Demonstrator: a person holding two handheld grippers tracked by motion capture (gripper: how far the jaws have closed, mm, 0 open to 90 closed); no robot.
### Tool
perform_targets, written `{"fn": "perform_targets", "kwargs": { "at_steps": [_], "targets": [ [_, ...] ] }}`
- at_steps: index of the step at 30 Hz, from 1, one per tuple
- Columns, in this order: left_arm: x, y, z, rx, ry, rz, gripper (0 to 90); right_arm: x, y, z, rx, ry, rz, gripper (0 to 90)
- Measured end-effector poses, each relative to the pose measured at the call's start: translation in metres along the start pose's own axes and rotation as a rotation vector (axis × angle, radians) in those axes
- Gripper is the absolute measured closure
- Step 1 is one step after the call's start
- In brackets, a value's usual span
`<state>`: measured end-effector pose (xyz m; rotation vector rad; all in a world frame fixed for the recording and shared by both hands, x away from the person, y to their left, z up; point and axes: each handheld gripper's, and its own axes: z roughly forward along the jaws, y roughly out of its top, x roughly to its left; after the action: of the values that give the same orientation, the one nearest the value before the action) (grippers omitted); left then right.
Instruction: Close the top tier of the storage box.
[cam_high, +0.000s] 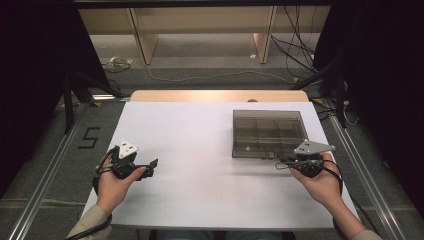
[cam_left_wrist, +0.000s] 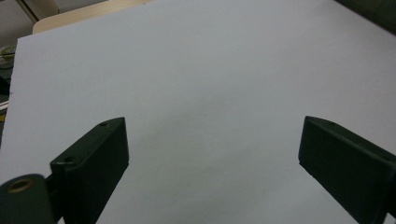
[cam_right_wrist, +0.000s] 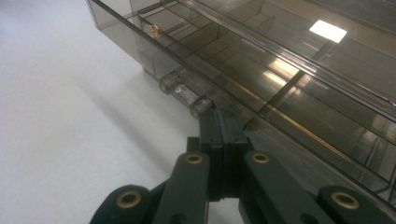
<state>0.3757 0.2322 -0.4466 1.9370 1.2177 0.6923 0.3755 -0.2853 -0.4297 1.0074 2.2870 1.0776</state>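
Nearest my lens in the right gripper view, the right gripper (cam_right_wrist: 223, 122) shows matte black jaws pressed flat together, brass rivets in the linkage, tips touching a clear cylindrical latch knuckle (cam_right_wrist: 201, 105) at the box's front edge. I see nothing pinched between them. That smoky translucent plastic box (cam_right_wrist: 289, 70) is rectangular, glossy, split into compartments; a small brass-coloured piece (cam_right_wrist: 152, 30) sits in one near the upper left of the frame. From the high view the box (cam_high: 268, 132) lies centre-right on the smooth white sheet (cam_high: 200, 150). My left gripper (cam_left_wrist: 212, 154) hangs spread wide over bare sheet, holding nothing.
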Motion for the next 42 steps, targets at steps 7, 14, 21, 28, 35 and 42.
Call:
{"fn": "perform_targets", "kwargs": {
  "at_steps": [7, 14, 21, 28, 35, 42],
  "targets": [
    [-0.0001, 0.0001, -0.0001, -0.001, 0.000, -0.001, 8.4, -0.0007, 0.0006, 0.0007, -0.004, -0.003, 0.001, 90.0],
    [-0.0003, 0.0002, 0.0002, -0.004, 0.002, -0.002, 8.4, -0.0014, 0.0015, 0.0014, -0.004, -0.005, 0.002, 90.0],
    [-0.0003, 0.0002, 0.0003, -0.003, 0.000, -0.003, 8.4, -0.0023, 0.0023, 0.0022, -0.003, -0.007, 0.002, 90.0],
    [-0.0005, 0.0003, 0.0004, -0.003, -0.001, -0.003, 8.4, -0.0032, 0.0032, 0.0034, -0.004, -0.010, 0.002, 90.0],
    [-0.0005, 0.0002, 0.0008, -0.001, -0.001, -0.003, 8.4, -0.0041, 0.0041, 0.0046, -0.005, -0.011, 0.004, 90.0],
    [-0.0003, 0.0002, 0.0005, 0.003, -0.002, 0.002, 8.4, -0.0053, 0.0051, 0.0058, -0.007, -0.015, 0.006, 90.0]
  ]
}}
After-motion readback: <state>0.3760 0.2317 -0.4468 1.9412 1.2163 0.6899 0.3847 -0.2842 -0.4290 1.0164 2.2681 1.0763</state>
